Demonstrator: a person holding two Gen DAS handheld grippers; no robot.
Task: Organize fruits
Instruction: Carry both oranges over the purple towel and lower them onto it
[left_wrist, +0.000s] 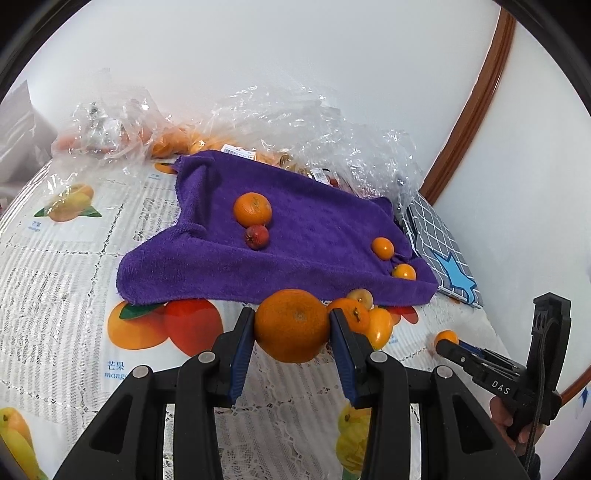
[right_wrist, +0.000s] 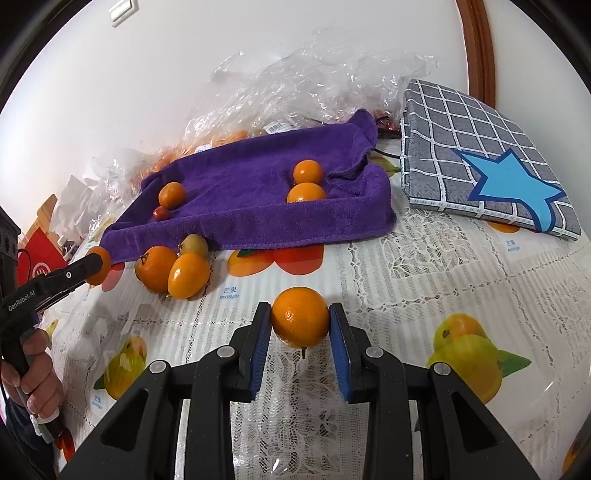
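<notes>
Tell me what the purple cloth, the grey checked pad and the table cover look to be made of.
Purple cloth: looks like soft microfibre or terry towel, matte; fuzzy pile and floppy folded edges show.
Grey checked pad: seemingly woven fabric, matte, with white grid lines and a smooth blue star set on it.
Table cover: probably plastic sheet printed with fruit and lace patterns; it shines faintly.
</notes>
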